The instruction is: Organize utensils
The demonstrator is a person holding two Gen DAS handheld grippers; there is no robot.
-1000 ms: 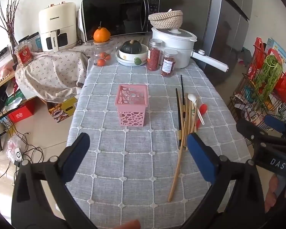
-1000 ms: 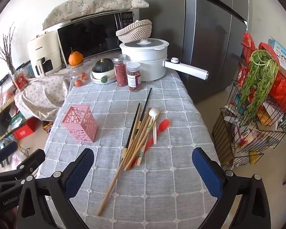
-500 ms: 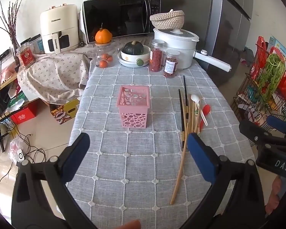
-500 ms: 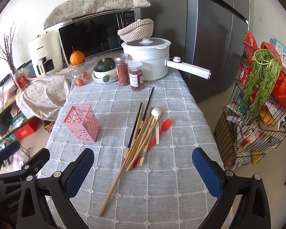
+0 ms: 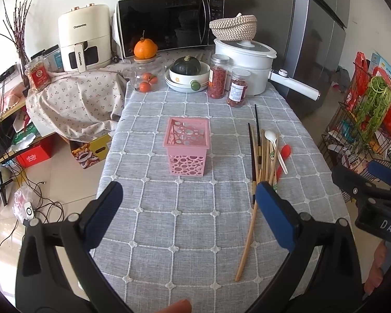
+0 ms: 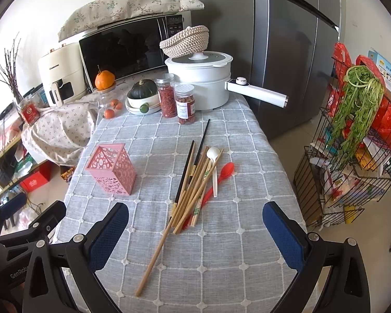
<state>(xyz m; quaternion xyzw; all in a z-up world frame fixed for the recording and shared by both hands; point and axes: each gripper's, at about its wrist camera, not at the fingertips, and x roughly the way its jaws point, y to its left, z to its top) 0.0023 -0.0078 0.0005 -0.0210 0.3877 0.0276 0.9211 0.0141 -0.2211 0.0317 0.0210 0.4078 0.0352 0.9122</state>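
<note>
A pink perforated holder (image 5: pixel 188 146) (image 6: pixel 112 172) stands upright and empty on the grey checked tablecloth (image 5: pixel 185 224). To its right lies a loose pile of wooden and black chopsticks (image 5: pixel 258 154) (image 6: pixel 193 182), with a white spoon (image 5: pixel 273 143) (image 6: pixel 213 167) and a red spoon (image 5: pixel 282 156) (image 6: pixel 221 174). One long wooden chopstick (image 6: pixel 156 247) reaches toward the near edge. My left gripper (image 5: pixel 187 216) is open and empty above the near tablecloth. My right gripper (image 6: pixel 195 232) is open and empty, hovering over the near end of the pile.
At the table's far end stand two spice jars (image 5: pixel 226 83), a white pot (image 5: pixel 247 62) with a long handle, a bowl with a squash (image 5: pixel 187 73), a microwave (image 5: pixel 169 23) and an air fryer (image 5: pixel 83 36). A wire rack (image 6: pixel 357 156) stands right of the table.
Both grippers have moved slightly forward toward the table; the holder and utensils appear a little nearer. Nothing on the table has moved.
</note>
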